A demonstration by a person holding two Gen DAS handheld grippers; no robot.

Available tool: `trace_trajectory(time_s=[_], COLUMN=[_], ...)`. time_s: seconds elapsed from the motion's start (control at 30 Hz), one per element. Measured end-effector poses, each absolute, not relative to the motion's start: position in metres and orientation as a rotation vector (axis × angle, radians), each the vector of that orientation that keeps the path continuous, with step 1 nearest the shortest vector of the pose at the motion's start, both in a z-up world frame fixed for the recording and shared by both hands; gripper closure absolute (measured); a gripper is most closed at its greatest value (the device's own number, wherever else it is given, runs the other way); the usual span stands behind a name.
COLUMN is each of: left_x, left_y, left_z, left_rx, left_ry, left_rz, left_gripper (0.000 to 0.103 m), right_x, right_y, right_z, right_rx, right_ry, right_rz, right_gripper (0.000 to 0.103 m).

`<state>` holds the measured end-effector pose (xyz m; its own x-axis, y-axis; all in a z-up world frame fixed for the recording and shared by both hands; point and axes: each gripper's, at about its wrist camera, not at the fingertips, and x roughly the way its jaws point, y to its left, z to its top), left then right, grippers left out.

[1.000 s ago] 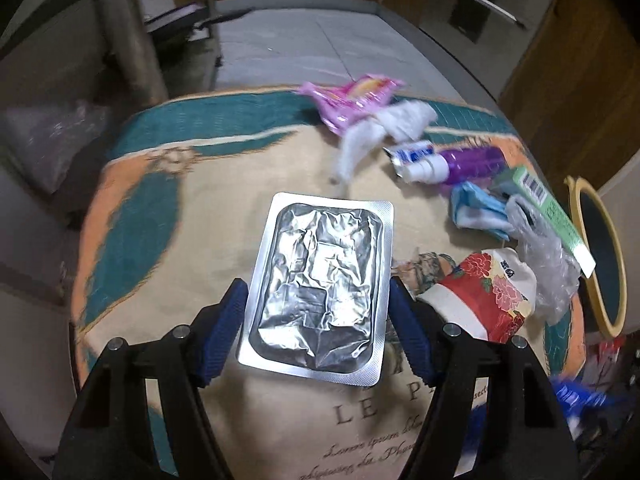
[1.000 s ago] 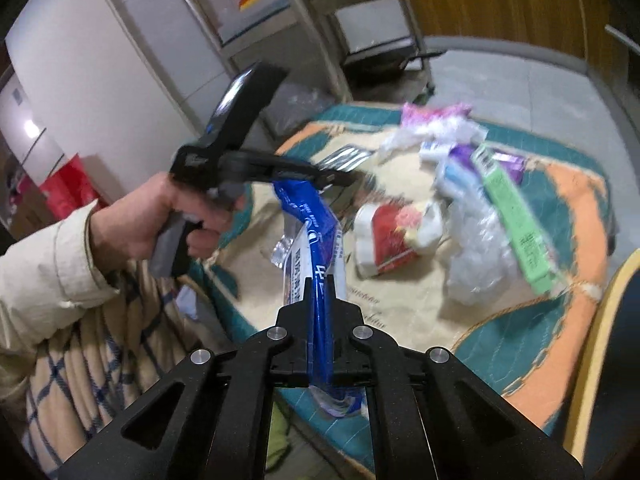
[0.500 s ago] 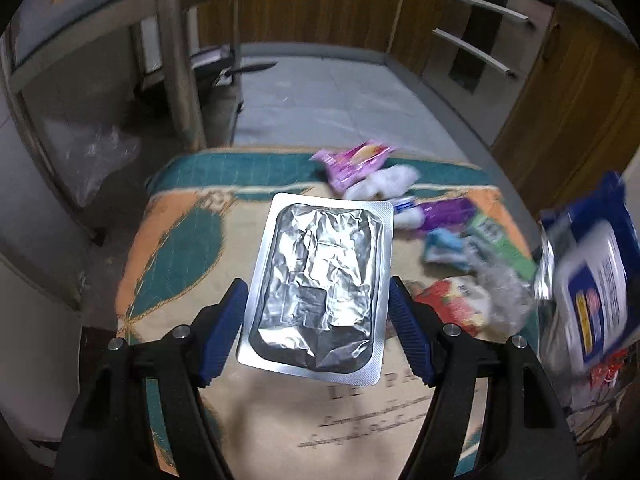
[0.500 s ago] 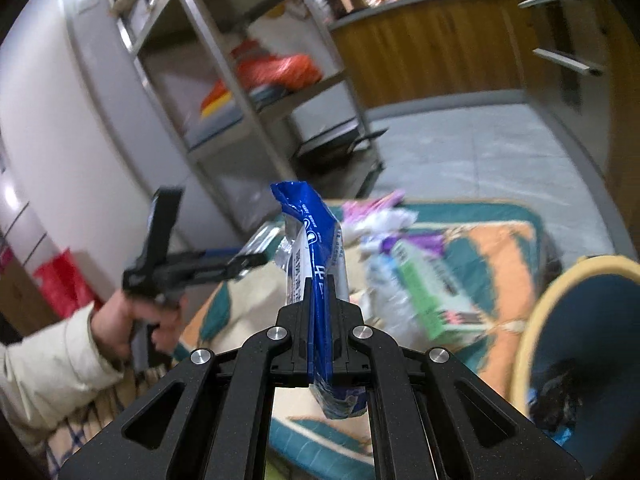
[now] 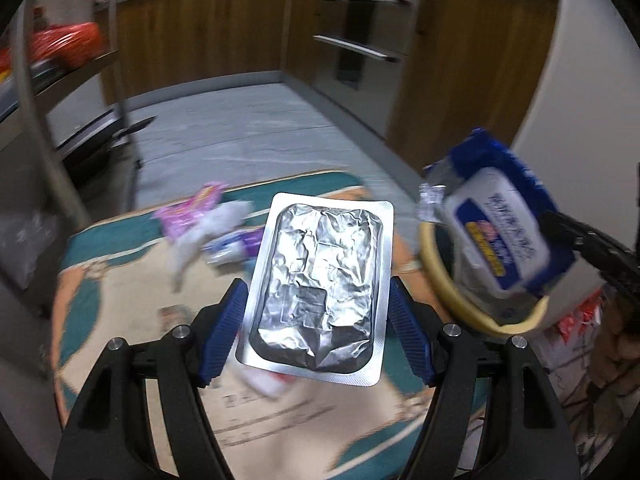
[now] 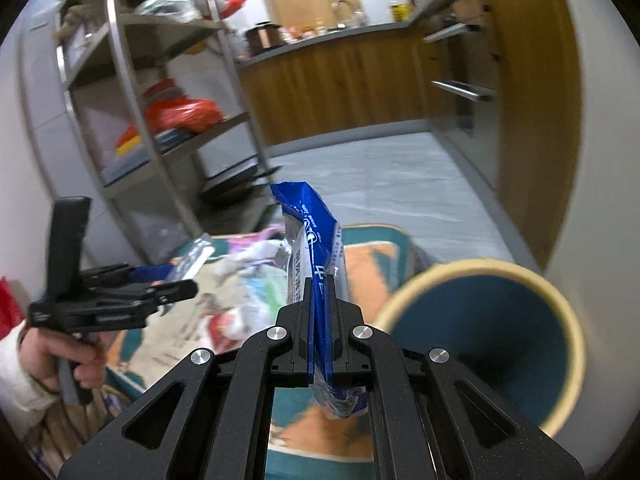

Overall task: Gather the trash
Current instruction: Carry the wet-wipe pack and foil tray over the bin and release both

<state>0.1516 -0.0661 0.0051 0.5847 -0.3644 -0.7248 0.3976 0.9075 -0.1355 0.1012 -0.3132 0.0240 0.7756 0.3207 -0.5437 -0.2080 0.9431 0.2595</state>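
A silver foil blister pack (image 5: pixel 320 280) sits edgewise between the blue pads of my left gripper (image 5: pixel 316 294), held above the cloth-covered table (image 5: pixel 112 264). My right gripper (image 6: pixel 320 284) is shut on a blue wipes packet (image 6: pixel 316 232), which stands upright in its jaws. In the left wrist view the blue wipes packet (image 5: pixel 500 216) hangs over the yellow rim of the bin (image 5: pixel 436 280). The bin (image 6: pixel 404 300), dark blue inside, lies just right of the right gripper. The right wrist view also shows the left gripper (image 6: pixel 176 280) in a person's hand (image 6: pixel 68 356).
Loose trash lies on the table: a pink wrapper (image 5: pixel 192 212), white tissue (image 5: pixel 216 224) and a purple tube (image 5: pixel 240 246). A metal shelf rack (image 6: pixel 132 92) stands at the left. Wooden cabinets (image 5: pixel 208 32) line the far side of the grey floor.
Both grippers have risen and swung right, each keeping its load. The blue packet has moved from above the table to the bin's rim.
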Motion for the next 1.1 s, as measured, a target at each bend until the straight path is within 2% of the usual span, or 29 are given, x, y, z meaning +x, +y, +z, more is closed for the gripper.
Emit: trace_trajectory(time_s=[0.6,1.1], left_x=[0.150,0.160], left_y=[-0.223,-0.287], left_z=[-0.032,-0.103], left_rx=[-0.008,0.145], left_ry=[0.956,1.085], left_rz=[-0.765,-0.786], left_gripper=[0.033,0.032], right_x=[0.080,0.089], right_y=[-0.418,-0.440], right_z=[-0.013,-0.055], right_rx=[0.360,0.488], right_ry=[0.667,0.834], right_rz=[-0.016,-0.090], right_gripper=[0.098,0.096])
